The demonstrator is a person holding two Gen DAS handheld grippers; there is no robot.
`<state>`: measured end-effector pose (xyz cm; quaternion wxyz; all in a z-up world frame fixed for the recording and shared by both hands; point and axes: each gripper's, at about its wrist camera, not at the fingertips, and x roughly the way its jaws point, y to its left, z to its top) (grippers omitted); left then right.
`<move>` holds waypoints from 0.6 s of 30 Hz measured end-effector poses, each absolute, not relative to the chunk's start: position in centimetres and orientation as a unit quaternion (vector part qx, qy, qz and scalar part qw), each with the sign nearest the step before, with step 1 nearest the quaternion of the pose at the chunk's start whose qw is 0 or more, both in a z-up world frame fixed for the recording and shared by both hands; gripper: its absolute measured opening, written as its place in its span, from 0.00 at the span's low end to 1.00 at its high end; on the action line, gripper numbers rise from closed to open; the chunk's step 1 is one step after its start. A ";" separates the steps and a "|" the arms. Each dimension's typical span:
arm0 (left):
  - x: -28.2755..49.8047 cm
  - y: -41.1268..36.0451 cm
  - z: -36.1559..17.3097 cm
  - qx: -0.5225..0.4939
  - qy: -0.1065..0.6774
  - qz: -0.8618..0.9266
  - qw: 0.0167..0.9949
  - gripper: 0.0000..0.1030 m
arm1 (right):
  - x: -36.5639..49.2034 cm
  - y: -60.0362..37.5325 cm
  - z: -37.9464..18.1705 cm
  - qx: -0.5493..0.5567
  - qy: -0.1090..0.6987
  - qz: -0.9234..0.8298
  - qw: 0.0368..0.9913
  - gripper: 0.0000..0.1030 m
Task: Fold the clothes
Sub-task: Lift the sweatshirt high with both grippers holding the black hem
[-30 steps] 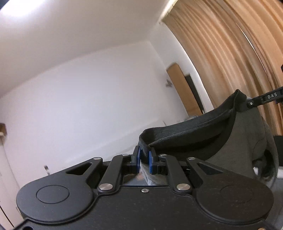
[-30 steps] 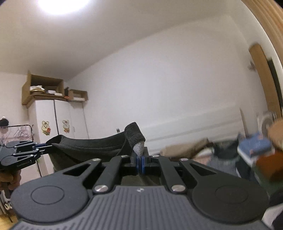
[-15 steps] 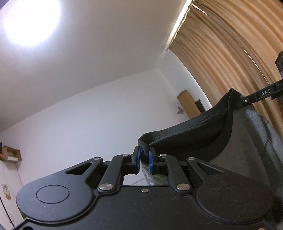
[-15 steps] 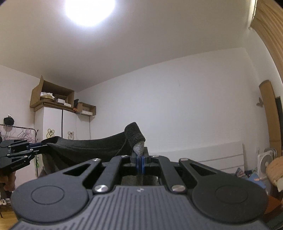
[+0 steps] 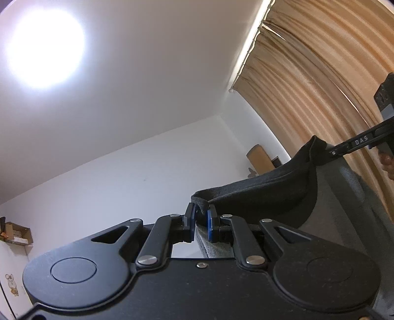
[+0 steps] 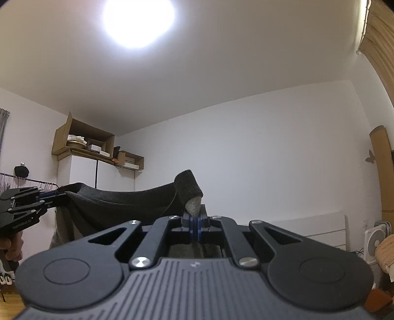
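Note:
A dark grey garment (image 5: 266,192) hangs stretched in the air between my two grippers. My left gripper (image 5: 201,222) is shut on one corner of its top hem. My right gripper (image 6: 195,226) is shut on the other corner, with a rolled bit of hem (image 6: 188,188) sticking up above the fingers. In the left wrist view the right gripper (image 5: 332,152) pinches the far corner at the right edge. In the right wrist view the garment (image 6: 118,204) sags toward the left gripper (image 6: 59,195) at the far left. The lower part of the garment hangs out of sight.
Both cameras tilt up at the white ceiling and its lamp (image 6: 139,18). Tan curtains (image 5: 320,73) hang on the right. A white wardrobe with cardboard boxes (image 6: 83,140) stands at the back left, next to a clothes rack (image 6: 22,182). A fan (image 6: 376,241) stands low right.
Both grippers have risen and tilted upward with the garment still held between them. The bed and clutter have dropped out of view; the ceiling and lamp now fill the frames.

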<state>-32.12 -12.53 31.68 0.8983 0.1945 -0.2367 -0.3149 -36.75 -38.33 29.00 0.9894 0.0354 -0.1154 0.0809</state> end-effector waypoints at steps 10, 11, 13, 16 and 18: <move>-25.2 -13.5 28.6 0.185 -0.189 -0.333 0.905 0.09 | -30.4 -39.3 27.0 0.042 -0.075 0.074 0.994 0.03; -23.9 -13.7 28.0 0.183 -0.176 -0.334 0.908 0.09 | -28.8 -39.4 26.3 0.041 -0.063 0.070 0.995 0.03; -20.8 -14.5 26.4 0.184 -0.148 -0.333 0.913 0.09 | -25.5 -39.7 24.8 0.046 -0.038 0.064 0.996 0.03; -15.0 -16.8 23.0 0.184 -0.094 -0.332 0.920 0.09 | -19.3 -40.3 21.4 0.059 0.012 0.053 0.997 0.03; -11.3 -18.0 20.6 0.185 -0.062 -0.330 0.924 0.09 | -15.2 -40.7 18.8 0.064 0.040 0.041 0.996 0.03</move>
